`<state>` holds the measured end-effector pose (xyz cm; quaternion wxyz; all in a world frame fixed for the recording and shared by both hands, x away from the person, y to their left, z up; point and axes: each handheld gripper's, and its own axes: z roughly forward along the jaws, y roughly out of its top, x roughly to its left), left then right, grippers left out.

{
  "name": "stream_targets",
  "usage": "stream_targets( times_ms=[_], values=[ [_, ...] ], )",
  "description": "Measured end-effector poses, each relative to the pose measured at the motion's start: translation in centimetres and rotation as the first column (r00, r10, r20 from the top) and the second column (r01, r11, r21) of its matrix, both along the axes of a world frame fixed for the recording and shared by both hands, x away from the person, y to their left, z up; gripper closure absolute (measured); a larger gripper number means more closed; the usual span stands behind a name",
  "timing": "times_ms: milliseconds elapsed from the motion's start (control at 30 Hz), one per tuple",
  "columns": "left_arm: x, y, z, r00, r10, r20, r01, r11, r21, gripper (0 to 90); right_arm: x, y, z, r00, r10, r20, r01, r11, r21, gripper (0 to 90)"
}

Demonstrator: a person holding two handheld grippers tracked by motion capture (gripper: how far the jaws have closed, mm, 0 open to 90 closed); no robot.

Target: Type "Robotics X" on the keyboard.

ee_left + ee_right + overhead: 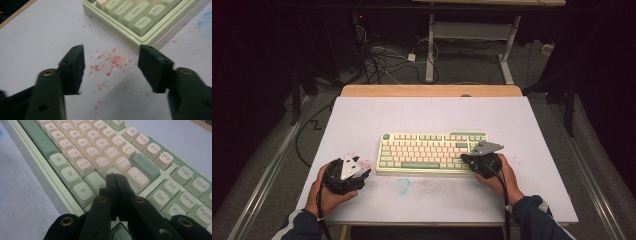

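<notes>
A pale green keyboard [432,151] with cream and green keys lies mid-table on the white tabletop [432,115]. My left gripper [362,172] rests left of the keyboard's near left corner [140,42]; in the left gripper view the left gripper [111,66] stands open over red specks, with nothing between its jaws. My right gripper [468,159] sits at the keyboard's right end. In the right gripper view the right gripper [116,180] is shut, jaws pressed together with nothing held, tips just over the green keys near the Backspace key [145,166].
A red speckled stain [110,62] and a faint blue smudge [402,185] mark the tabletop in front of the keyboard. A wooden strip [432,90] edges the far side. Cables [382,65] and a desk frame [472,45] lie on the floor beyond.
</notes>
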<state>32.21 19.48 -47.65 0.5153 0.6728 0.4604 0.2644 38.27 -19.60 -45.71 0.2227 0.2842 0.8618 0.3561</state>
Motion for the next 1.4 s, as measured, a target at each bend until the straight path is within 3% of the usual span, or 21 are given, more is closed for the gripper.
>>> stream_targets(
  times_ms=[167,233,300,333,400,600,933,1400],
  values=[
    [0.3,-0.2,0.4,0.9992,-0.015,-0.037,0.014,0.9998,-0.014,67.3,-0.2,0.0,-0.1,0.9999,-0.002,0.012,0.002,1.0000,-0.001,90.0],
    [1.0,-0.3,1.0,0.9980,-0.003,-0.064,-0.001,0.9980,-0.064,77.1,-0.2,0.0,-0.1,0.9999,-0.002,0.016,0.002,1.0000,-0.002,90.0],
    [1.2,-0.3,1.3,0.9972,-0.010,-0.074,0.004,0.9966,-0.082,84.5,-0.2,0.0,-0.1,0.9999,-0.002,0.016,0.002,1.0000,0.000,90.0],
    [1.6,-0.5,1.8,0.9966,-0.024,-0.079,0.016,0.9937,-0.111,86.8,-0.2,0.0,-0.2,0.9998,-0.002,0.018,0.002,1.0000,0.001,90.0],
    [2.0,-0.9,2.2,0.9953,-0.047,-0.084,0.037,0.9920,-0.120,87.4,-0.2,0.0,-0.2,0.9998,-0.003,0.020,0.003,1.0000,0.000,90.0],
    [2.9,-2.5,2.5,0.9934,-0.081,-0.082,0.074,0.9939,-0.082,87.5,-0.3,0.0,-0.2,0.9998,-0.005,0.021,0.005,1.0000,0.001,90.0],
    [5.7,-6.9,3.3,0.9831,-0.158,-0.092,0.154,0.9869,-0.046,87.3,-0.3,0.0,-0.2,0.9996,-0.007,0.026,0.007,1.0000,0.001,90.0],
    [8.0,-10.9,2.8,0.9730,-0.195,-0.123,0.193,0.9807,-0.035,87.1,-0.4,0.0,-0.3,0.9995,-0.009,0.029,0.009,1.0000,0.003,90.0]
  ],
)
